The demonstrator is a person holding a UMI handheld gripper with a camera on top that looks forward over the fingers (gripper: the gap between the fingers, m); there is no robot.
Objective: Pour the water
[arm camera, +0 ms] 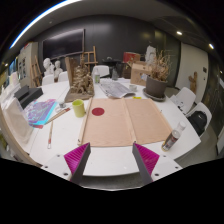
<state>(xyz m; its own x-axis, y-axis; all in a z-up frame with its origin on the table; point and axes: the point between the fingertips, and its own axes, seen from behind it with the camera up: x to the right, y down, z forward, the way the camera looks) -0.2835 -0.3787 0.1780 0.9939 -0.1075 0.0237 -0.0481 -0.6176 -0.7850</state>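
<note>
gripper (pixel 112 160): was hanging over the near edge of the table, fingers spread wide apart, nothing between them, magenta pads (pixel 77 160) facing each other
table (pixel 110 165): white, pretty cluttered toward the far side
brown sheets (pixel 128 120): two big pieces of cardboard-looking stuff lay flat in the middle of the table, just beyond the fingers
red disc (pixel 98 112): small, sat on the left sheet near its far edge
green cup (pixel 78 107): stood upright just left of the sheets, toward the table's left side, well ahead of the gripper; couldn't tell if there was water in it
wooden stick (pixel 86 115): lay along the left edge of the sheets, beside the cup
small can (pixel 171 140): stood by the table's right edge, near the right finger but not touching
colourful cloth (pixel 43 110): pink and blue, lay at the table's left edge
room: dark wall, chairs and shelves beyond the table's far edge
</note>
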